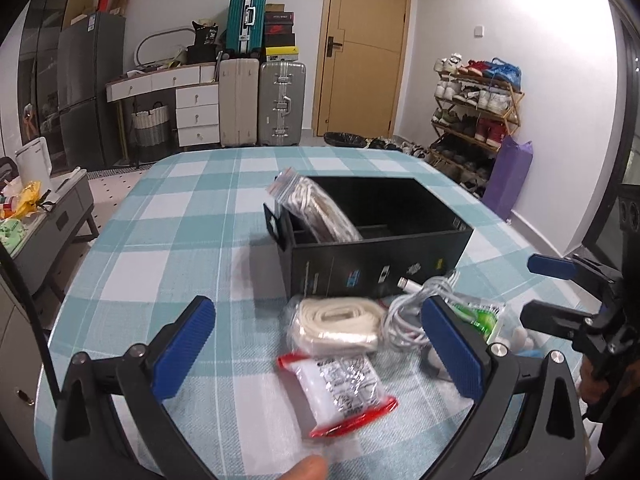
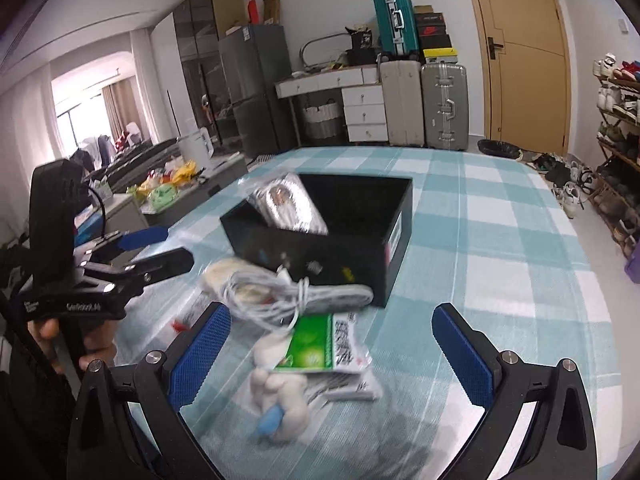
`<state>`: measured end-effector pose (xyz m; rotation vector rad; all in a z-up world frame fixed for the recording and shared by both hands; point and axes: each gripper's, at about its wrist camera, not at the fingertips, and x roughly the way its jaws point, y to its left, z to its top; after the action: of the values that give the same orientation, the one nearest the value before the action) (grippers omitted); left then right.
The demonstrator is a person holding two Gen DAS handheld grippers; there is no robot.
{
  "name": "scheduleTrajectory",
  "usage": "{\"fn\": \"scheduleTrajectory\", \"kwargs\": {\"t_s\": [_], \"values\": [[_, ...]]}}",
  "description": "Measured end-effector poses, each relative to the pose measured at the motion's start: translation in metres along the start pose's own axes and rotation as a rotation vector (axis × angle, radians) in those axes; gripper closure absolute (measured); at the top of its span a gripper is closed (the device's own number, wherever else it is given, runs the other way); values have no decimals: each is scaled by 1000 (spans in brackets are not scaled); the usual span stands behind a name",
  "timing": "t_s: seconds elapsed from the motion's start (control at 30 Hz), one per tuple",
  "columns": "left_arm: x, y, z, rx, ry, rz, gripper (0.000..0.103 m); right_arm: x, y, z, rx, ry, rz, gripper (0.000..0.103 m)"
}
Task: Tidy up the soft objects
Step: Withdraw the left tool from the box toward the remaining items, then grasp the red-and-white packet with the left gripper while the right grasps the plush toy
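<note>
A black open box (image 1: 380,258) stands on the checked tablecloth, with a clear bag of rope (image 1: 324,208) leaning inside its left end; the box also shows in the right wrist view (image 2: 320,248). In front of it lie a bagged cream strap roll (image 1: 340,324), a red-edged packet (image 1: 344,388), a white cable bundle (image 1: 416,312) and a green packet (image 2: 316,344) beside a white plush toy (image 2: 280,400). My left gripper (image 1: 320,344) is open, over the strap roll and red packet. My right gripper (image 2: 332,348) is open, over the green packet and plush.
The table (image 1: 168,216) has a teal and white checked cloth. Suitcases (image 1: 260,104), a white drawer desk (image 1: 188,100), a door and a shoe rack (image 1: 476,116) stand behind. A low side table (image 1: 36,216) with clutter stands at the left.
</note>
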<state>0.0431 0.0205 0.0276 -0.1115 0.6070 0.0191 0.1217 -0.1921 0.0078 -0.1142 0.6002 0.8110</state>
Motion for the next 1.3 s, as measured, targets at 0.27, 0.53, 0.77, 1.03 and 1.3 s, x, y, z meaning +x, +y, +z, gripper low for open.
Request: {"fn": "scheduleTrajectory", "kwargs": {"t_s": [0.27, 0.53, 0.77, 1.03, 1.3], "values": [[0, 4, -12, -1, 24, -3, 0, 2, 12, -23, -38, 47, 22, 1], [3, -6, -22, 53, 49, -6, 0, 2, 23, -36, -91, 58, 64, 1], [8, -12, -25, 85, 79, -1, 0, 9, 29, -40, -117, 91, 117, 14], [12, -8, -24, 73, 102, -25, 0, 18, 31, -44, -117, 121, 146, 27], [16, -10, -24, 86, 129, -33, 0, 26, 37, -43, -133, 121, 128, 44]]}}
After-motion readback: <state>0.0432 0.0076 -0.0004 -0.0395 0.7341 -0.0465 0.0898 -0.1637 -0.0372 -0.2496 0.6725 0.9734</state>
